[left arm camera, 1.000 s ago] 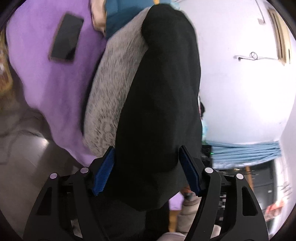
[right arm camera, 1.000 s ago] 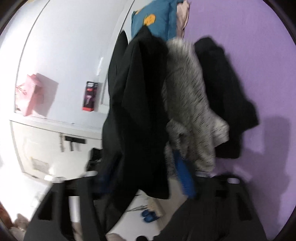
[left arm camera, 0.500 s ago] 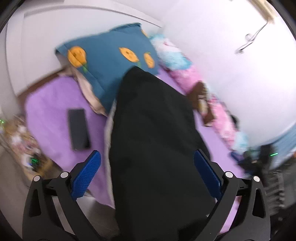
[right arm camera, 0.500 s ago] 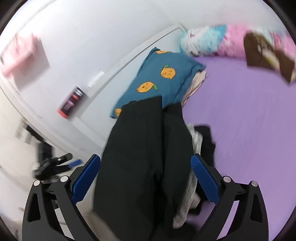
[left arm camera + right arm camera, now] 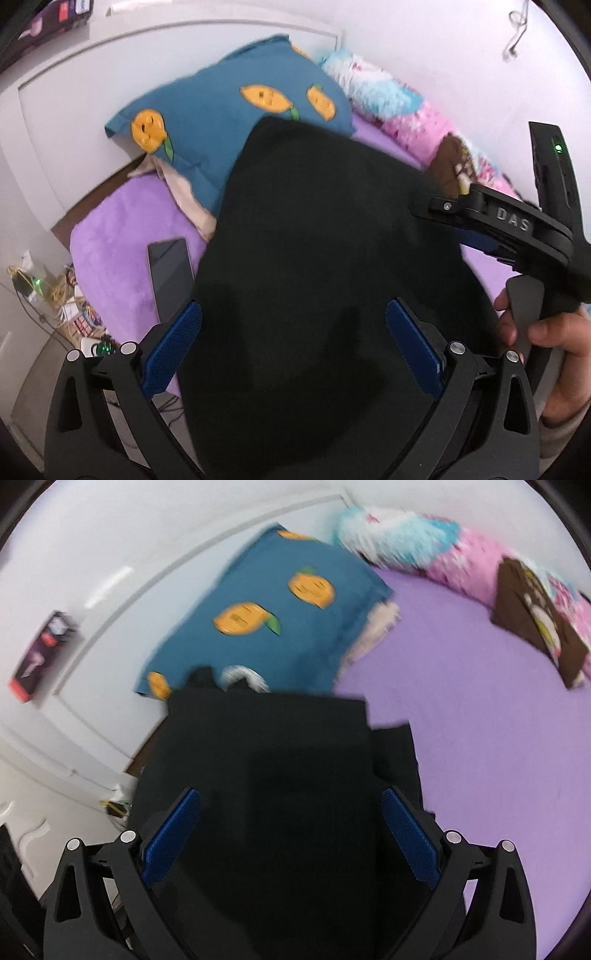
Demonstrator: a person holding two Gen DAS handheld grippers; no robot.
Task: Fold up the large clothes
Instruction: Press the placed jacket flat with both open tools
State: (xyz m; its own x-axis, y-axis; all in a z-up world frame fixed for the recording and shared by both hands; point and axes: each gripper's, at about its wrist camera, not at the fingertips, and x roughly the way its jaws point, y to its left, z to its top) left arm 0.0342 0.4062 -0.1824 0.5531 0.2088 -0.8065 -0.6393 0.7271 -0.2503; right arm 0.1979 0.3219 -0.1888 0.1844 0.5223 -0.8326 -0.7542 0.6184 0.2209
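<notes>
- The left gripper point(image 5: 293, 345) stands spread wide, its jaws having just opened further; the black garment point(image 5: 325, 258) lies between the blue ribbed pads point(image 5: 173, 345), which do not press on it.
- The right gripper point(image 5: 291, 830) is likewise spread wide after just opening, with the same black garment point(image 5: 280, 760) between its textured blue pads point(image 5: 171, 834), not clamped.
- The garment is a matte, dark, soft cloth lying on the bed point(image 5: 480, 709); its long axis runs from the grippers away toward the pillow point(image 5: 221, 122), and its far edge overlaps the pillow's lower part.
- In the left view the right gripper's black plastic body point(image 5: 517, 221) shows at the right, held by a hand point(image 5: 546, 336).
- The bed cover is purple and plushy; the pillow is teal with orange fruit prints.
- A flat dark phone point(image 5: 170, 273) lies on the cover, just beside the garment's left edge.
- A fluffy pink and blue blanket point(image 5: 424, 546) lines the far wall.
</notes>
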